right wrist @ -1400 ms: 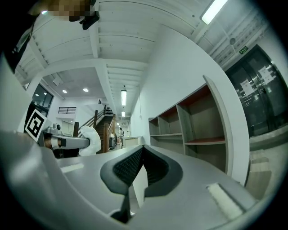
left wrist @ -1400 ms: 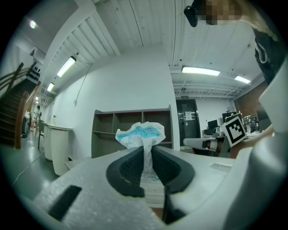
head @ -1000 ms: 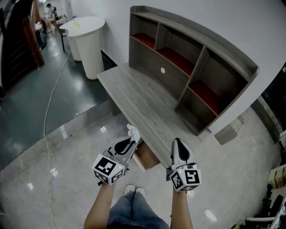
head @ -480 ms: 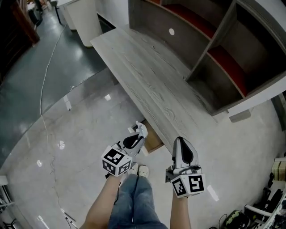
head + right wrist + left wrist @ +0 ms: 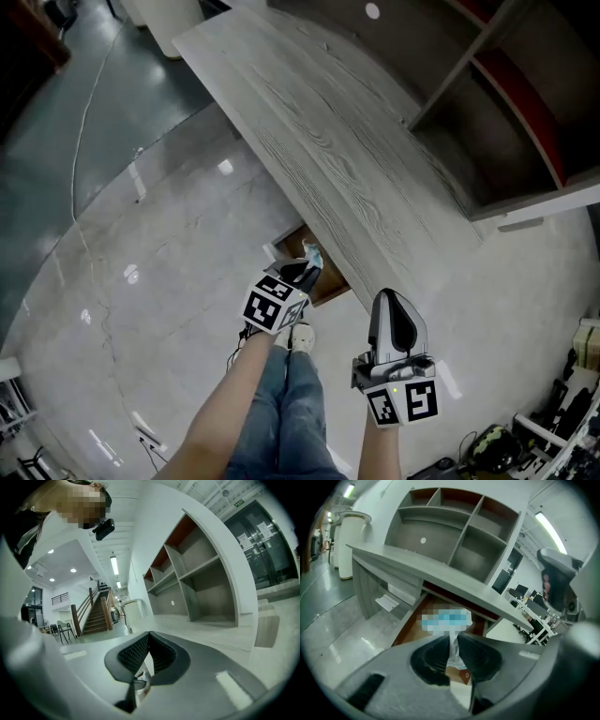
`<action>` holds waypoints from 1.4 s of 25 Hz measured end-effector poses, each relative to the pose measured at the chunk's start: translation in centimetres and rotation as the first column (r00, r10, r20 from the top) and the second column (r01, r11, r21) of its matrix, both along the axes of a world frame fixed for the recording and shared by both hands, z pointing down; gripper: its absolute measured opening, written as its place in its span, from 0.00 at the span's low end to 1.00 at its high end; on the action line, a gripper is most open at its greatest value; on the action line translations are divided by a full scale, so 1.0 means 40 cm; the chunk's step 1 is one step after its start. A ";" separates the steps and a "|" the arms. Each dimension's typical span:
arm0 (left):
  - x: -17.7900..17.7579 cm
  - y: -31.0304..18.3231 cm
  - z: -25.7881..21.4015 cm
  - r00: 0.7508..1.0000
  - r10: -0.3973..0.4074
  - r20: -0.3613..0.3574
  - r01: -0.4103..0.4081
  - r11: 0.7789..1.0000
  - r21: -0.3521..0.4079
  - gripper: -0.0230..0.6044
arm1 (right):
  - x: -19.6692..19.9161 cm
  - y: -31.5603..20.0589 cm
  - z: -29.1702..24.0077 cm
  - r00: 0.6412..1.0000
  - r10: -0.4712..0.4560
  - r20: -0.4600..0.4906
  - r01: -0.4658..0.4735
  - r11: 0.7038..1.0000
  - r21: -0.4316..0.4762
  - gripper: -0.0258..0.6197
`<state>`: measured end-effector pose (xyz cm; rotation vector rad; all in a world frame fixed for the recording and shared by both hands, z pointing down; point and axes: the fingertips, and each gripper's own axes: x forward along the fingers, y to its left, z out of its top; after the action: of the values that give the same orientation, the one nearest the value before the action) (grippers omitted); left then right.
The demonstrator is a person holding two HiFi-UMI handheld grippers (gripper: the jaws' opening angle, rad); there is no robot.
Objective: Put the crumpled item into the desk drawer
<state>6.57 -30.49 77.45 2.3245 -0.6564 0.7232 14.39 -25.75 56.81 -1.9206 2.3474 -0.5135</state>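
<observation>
My left gripper (image 5: 452, 638) is clamped on the crumpled item (image 5: 453, 652), a whitish wrapper pinched between the closed tips and sticking out past them. It hangs just over the open drawer (image 5: 411, 629) under the desk (image 5: 440, 576). There is some dark print low on the wrapper, too small for me to read. My right gripper (image 5: 149, 634) has its jaws together with nothing between them, and it sits off the desk's near edge above the floor (image 5: 187, 244). The cubes on both grippers carry black-and-white square markers, with no words.
</observation>
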 end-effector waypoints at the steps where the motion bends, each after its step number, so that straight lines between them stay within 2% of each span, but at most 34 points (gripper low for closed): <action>1: 0.007 -0.004 0.014 1.000 0.014 0.018 -0.014 1.000 -0.011 0.11 | 0.002 -0.002 0.002 1.000 0.002 0.000 -0.002 1.000 -0.001 0.05; 7: 0.051 -0.003 0.104 0.984 0.131 0.124 -0.120 0.988 -0.097 0.16 | 0.015 -0.016 0.018 1.000 0.006 0.002 -0.006 1.000 -0.009 0.05; 10: 0.060 0.007 0.120 0.980 0.159 0.116 -0.142 0.980 -0.139 0.25 | 0.021 -0.022 0.023 1.000 0.008 0.002 -0.008 1.000 -0.013 0.05; 14: 0.067 0.014 0.113 0.977 0.192 0.094 -0.178 0.974 -0.137 0.31 | 0.028 -0.038 0.011 1.000 0.012 0.000 -0.012 1.000 -0.006 0.05; 18: 0.059 0.042 0.106 0.964 0.241 0.111 -0.219 0.960 -0.176 0.37 | 0.029 -0.055 -0.034 1.000 0.007 -0.007 -0.007 1.000 0.016 0.05; 25: 0.061 0.076 0.103 0.955 0.281 0.100 -0.255 0.943 -0.214 0.39 | 0.036 -0.060 -0.112 0.999 0.009 -0.035 -0.007 0.998 0.056 0.05; 28: 0.045 0.076 0.040 0.967 0.247 0.067 -0.231 0.955 -0.183 0.39 | 0.044 -0.067 -0.130 0.999 0.016 -0.041 -0.013 0.998 0.066 0.05; 30: 0.019 0.064 -0.048 0.984 0.179 0.016 -0.175 0.976 -0.132 0.37 | 0.050 -0.071 -0.161 0.999 0.022 -0.049 -0.018 0.996 0.084 0.05; 33: -0.028 0.010 -0.267 0.992 0.038 -0.118 -0.037 0.999 0.011 0.28 | 0.067 -0.081 -0.244 0.998 0.035 -0.060 -0.027 0.991 0.128 0.05; 35: -0.050 -0.055 -0.463 0.976 -0.017 -0.216 0.051 0.987 0.153 0.20 | 0.079 -0.102 -0.328 0.997 0.043 -0.065 -0.031 0.983 0.180 0.05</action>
<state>4.57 -32.70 58.93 2.4841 -0.6745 0.4089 17.54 -29.84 43.67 -1.9248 2.3040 -0.2279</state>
